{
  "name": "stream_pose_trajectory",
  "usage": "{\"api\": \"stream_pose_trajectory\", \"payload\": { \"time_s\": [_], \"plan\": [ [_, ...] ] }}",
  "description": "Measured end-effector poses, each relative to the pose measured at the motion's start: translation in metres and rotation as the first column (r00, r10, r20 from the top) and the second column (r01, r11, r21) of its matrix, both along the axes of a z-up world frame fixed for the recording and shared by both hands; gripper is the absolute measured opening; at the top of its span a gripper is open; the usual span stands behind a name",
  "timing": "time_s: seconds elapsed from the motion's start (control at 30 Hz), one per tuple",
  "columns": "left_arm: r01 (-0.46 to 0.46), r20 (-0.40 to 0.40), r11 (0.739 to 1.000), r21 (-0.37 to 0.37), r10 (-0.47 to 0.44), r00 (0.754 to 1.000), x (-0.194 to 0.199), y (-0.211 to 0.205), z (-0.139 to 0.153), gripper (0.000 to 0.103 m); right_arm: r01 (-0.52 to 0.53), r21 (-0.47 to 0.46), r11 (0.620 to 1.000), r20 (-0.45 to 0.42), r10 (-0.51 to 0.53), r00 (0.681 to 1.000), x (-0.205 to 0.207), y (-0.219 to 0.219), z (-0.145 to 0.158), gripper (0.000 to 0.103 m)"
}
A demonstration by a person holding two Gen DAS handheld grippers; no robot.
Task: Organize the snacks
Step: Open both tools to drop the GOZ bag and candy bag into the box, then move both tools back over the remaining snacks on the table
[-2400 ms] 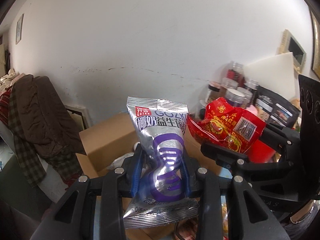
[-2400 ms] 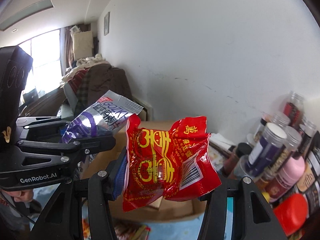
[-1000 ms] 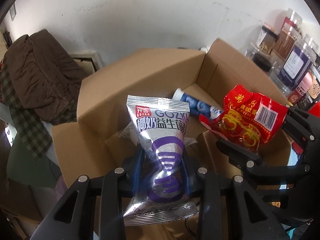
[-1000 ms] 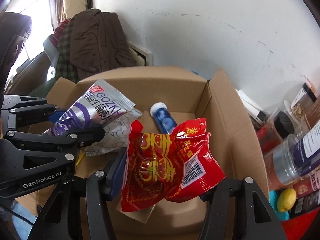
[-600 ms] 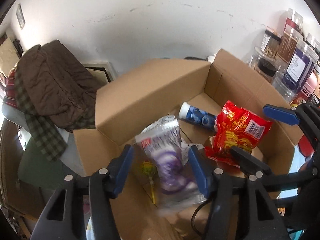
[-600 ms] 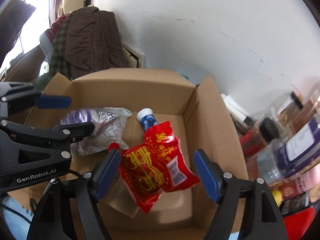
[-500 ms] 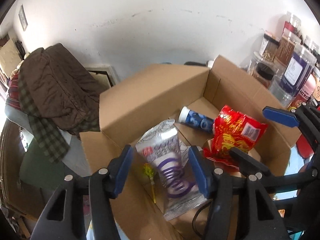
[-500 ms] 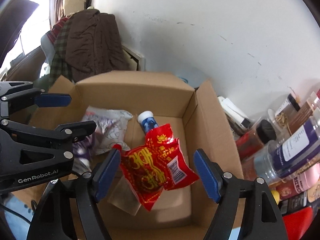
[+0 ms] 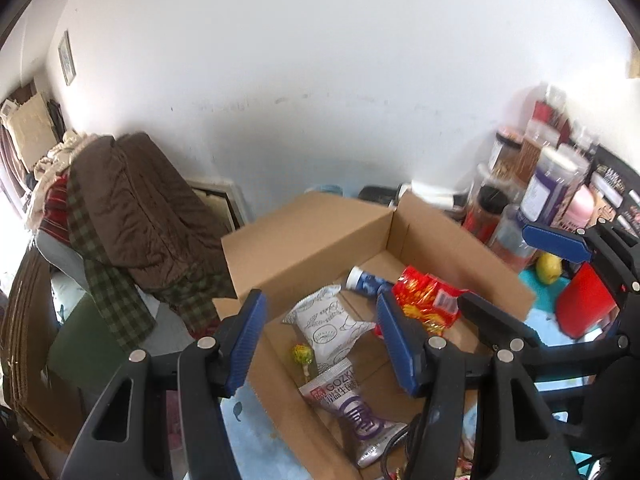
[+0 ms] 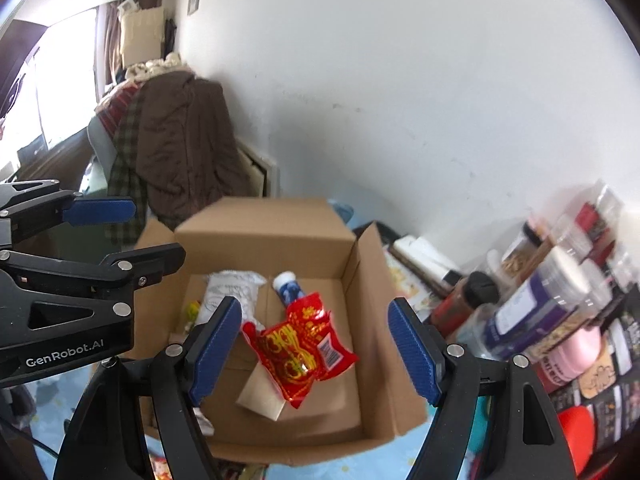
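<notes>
An open cardboard box holds the snacks. In it lie a silver and purple packet, a red packet, a white packet, a blue tube and a lollipop. My left gripper is open and empty above the box. My right gripper is open and empty above the red packet. Each gripper also shows in the other's view, the right one and the left one.
Several jars and bottles stand right of the box, with a yellow fruit and a red object. A brown coat over checked cloth hangs at the left. A white wall is behind.
Both grippers opened and dropped their packets into the box. Both have since pulled back and up, so the box looks smaller.
</notes>
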State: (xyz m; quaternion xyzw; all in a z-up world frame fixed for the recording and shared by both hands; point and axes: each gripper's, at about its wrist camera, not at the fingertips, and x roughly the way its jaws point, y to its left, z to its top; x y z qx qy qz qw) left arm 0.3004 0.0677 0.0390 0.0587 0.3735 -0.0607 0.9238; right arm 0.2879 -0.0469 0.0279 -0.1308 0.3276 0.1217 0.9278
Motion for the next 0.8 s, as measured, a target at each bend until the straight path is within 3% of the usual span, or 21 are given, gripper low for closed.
{"api": "stream_pose_trajectory", "payload": {
  "time_s": [0.57,0.73,0.8],
  "plan": [
    [0.04,0.207,0.999,-0.035,-0.032,0.978,-0.101,0.003,0.078,0.058,0.002,0.046,0.999,0.203,-0.012,0.979,-0.095,-0.012,0.075,0.079],
    [0.041,0.273,0.999,-0.033,-0.03,0.962,-0.131,0.005,0.088,0.076,-0.001,0.053,0.999,0.243,-0.012,0.97,-0.125,-0.017,0.085,0.081],
    [0.049,0.289,0.998,-0.038,-0.036,0.957,-0.142,0.006,0.091,0.078,0.001,0.055,0.998,0.255,-0.015,0.967,-0.134,-0.021,0.087,0.082]
  ]
}}
